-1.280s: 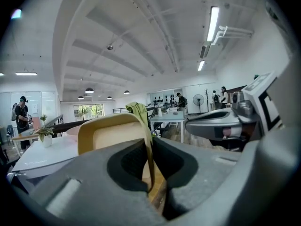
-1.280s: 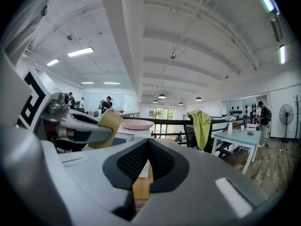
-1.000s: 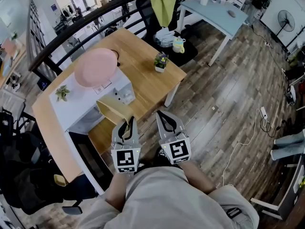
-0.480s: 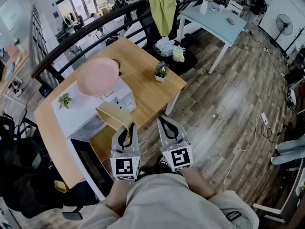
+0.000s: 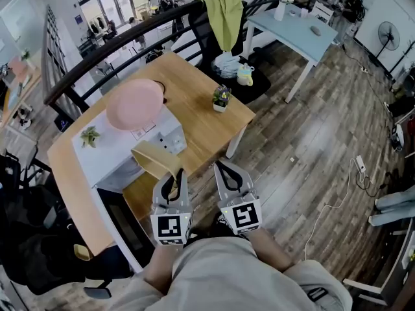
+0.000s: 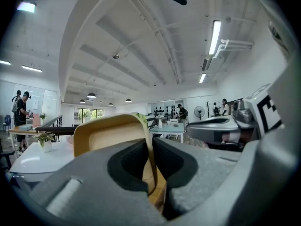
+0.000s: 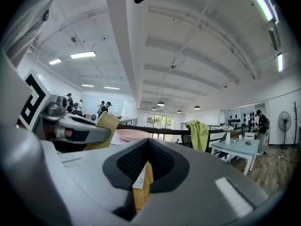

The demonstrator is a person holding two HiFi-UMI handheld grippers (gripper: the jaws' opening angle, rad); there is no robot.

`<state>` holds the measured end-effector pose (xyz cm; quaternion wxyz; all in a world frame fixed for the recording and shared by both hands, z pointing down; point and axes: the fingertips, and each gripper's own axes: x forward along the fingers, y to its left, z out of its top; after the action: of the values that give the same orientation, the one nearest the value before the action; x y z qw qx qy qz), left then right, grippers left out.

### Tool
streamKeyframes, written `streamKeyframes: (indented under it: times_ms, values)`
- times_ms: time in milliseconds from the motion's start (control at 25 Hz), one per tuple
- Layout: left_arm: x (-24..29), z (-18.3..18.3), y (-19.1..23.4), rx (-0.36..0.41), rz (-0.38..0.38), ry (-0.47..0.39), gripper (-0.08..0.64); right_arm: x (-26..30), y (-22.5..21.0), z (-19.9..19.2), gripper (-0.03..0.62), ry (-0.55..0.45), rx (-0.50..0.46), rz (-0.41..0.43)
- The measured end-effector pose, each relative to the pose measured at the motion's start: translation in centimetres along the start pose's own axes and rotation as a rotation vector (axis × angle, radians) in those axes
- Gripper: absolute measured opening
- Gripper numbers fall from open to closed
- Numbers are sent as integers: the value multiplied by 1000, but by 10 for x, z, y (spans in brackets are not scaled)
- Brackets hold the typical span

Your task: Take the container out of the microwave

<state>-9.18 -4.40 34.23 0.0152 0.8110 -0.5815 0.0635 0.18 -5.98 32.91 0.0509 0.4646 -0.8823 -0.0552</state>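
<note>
A tan, square-cornered container (image 5: 154,158) hangs in front of the white microwave (image 5: 104,153), just off the wooden table's (image 5: 194,118) near edge. My left gripper (image 5: 174,175) is shut on the container's thin wall (image 6: 149,149), which runs upright between the pads. The microwave's dark-windowed door (image 5: 122,218) stands open toward me. My right gripper (image 5: 225,168) is beside the left one, shut and with nothing in it. In the right gripper view, its pads (image 7: 160,160) meet, and the container (image 7: 105,126) shows to the left.
A pink bowl (image 5: 135,103) lies upside down on the microwave next to a small plant (image 5: 89,135). A potted plant (image 5: 221,98) stands on the table. A black chair (image 5: 32,241) is at the left. A light blue table (image 5: 295,19) and a dark railing (image 5: 117,44) stand beyond. A cable (image 5: 334,190) lies on the floor.
</note>
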Motion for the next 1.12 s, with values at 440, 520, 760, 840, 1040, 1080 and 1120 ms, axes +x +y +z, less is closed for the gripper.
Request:
streamKeyframes:
  times_ms: [440,520,760,840,1040,1080,1120]
  values:
    - [2,-3,-5,-5,-6,8,29,-3,-2,2,11,8,-21,-5]
    - [1,-3,-6,-3,-7,10,29,-4,-3,4,11,7,-27,-6]
    - [3,3,-8,7,-15,4,28,-5,-6,2,11,20,-3,-21]
    - [3,4,-8,6,-15,4,28,-4,-5,3,11,23,-16,-12]
    - [3,4,-8,6,-18,2,28,-2,-3,4,11,22,-29,3]
    - [3,3,-8,8,-18,4,28,-2,-2,3,11,23,-29,5]
    - [3,3,-7,11,-19,5,26,-1,-2,1,11,25,-19,3]
